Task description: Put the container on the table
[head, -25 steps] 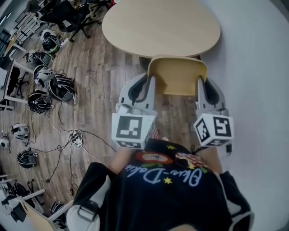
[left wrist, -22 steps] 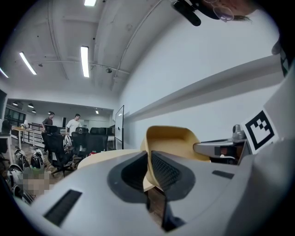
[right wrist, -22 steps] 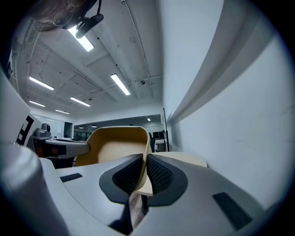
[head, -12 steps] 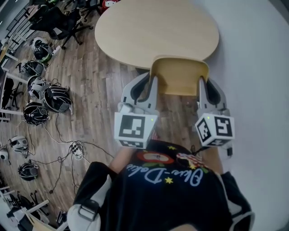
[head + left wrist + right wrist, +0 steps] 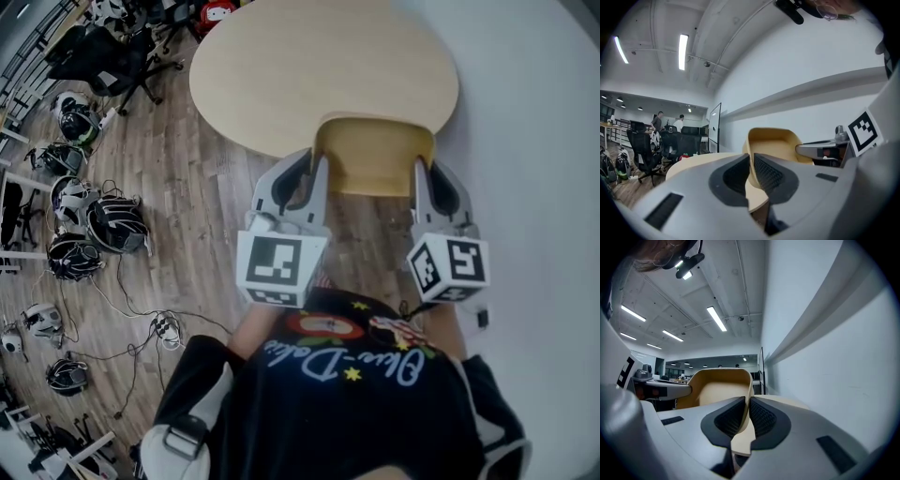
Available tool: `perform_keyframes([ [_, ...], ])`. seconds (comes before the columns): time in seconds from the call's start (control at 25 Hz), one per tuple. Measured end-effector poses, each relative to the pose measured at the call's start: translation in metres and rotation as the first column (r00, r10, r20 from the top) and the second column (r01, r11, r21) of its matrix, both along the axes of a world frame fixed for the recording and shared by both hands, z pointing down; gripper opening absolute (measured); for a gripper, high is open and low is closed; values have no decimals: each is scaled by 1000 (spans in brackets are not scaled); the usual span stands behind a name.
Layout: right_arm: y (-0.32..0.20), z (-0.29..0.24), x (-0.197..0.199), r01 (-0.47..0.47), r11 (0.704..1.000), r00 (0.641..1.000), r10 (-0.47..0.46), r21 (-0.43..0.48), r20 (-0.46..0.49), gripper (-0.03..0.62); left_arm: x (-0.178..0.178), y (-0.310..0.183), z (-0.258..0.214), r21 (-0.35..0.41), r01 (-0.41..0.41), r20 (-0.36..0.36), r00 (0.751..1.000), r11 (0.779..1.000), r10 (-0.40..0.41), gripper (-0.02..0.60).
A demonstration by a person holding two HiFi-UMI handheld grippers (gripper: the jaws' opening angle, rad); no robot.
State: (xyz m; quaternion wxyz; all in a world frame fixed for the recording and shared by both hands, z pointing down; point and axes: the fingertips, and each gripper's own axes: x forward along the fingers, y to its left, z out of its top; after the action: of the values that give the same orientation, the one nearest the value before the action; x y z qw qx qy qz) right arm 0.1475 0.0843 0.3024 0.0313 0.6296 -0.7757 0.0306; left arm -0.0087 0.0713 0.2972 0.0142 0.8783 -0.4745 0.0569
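A tan open-topped container (image 5: 373, 157) hangs between both grippers, in front of the person's chest. The left gripper (image 5: 316, 161) is shut on the container's left wall (image 5: 749, 161); the left gripper (image 5: 752, 164) shows the thin wall pinched between its ribbed pads. The right gripper (image 5: 418, 167) is shut on the right wall; the right gripper (image 5: 748, 411) clamps the container's edge (image 5: 740, 439). The round light-wood table (image 5: 319, 66) lies just beyond, and the container's far edge overlaps the table's near rim in the head view.
A white wall (image 5: 534, 141) runs close along the right. Helmets (image 5: 111, 220) and cables (image 5: 164, 328) litter the wooden floor at the left. Black office chairs (image 5: 103, 52) stand at the far left behind the table.
Both grippers and the container have come nearer the table; the table fills more of the head view and the container's far edge now reaches its rim. The grips are unchanged.
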Motion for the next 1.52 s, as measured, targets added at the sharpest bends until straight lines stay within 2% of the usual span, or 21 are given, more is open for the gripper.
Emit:
perform_keyframes([
  [0.44,-55,-3,-41,-45,999,999,45,-10,-2,23,-42,-61,-1,-8,-30,-4,1000,1000,30,25],
  [0.84,-89,-2,-70,-45,999,999,45,-17,-21,23,-70,-95,1,-17,-41,-23,999,999,41,25],
  [0.96,-96,1,-78,-46,999,999,46,-20,-23,23,-77,-102,6,-18,-44,-8,999,999,44,25],
  [1.52,-134,4,-76,-29,999,999,28,-36,-31,23,-75,-137,12,-40,-33,-9,999,999,32,25],
])
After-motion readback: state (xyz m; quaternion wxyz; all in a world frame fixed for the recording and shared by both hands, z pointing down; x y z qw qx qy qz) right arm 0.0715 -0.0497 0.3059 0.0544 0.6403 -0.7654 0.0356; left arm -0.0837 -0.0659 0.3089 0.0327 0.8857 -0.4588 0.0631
